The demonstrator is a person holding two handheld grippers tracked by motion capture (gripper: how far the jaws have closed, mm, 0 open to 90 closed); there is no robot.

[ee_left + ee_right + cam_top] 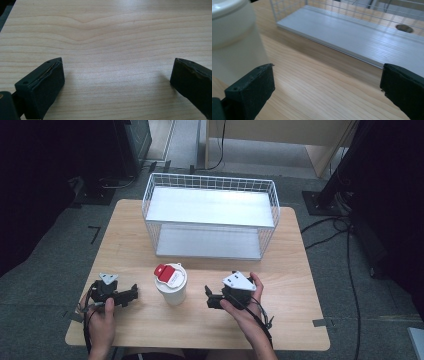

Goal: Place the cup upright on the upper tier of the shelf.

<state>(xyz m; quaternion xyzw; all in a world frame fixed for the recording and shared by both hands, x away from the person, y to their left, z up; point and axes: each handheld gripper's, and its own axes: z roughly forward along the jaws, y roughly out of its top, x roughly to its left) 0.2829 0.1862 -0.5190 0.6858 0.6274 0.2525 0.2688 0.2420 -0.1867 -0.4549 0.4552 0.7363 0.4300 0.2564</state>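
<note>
The cup (234,40) is cropped beside the spread-jawed right hand-held gripper (327,92).

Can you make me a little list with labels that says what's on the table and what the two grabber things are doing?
table: light wood
cup: white, red and white lid, upright near the front middle
rack: white wire shelf with two levels, behind the cup
left gripper: open, holding nothing, left of the cup
right gripper: open, holding nothing, right of the cup
</note>
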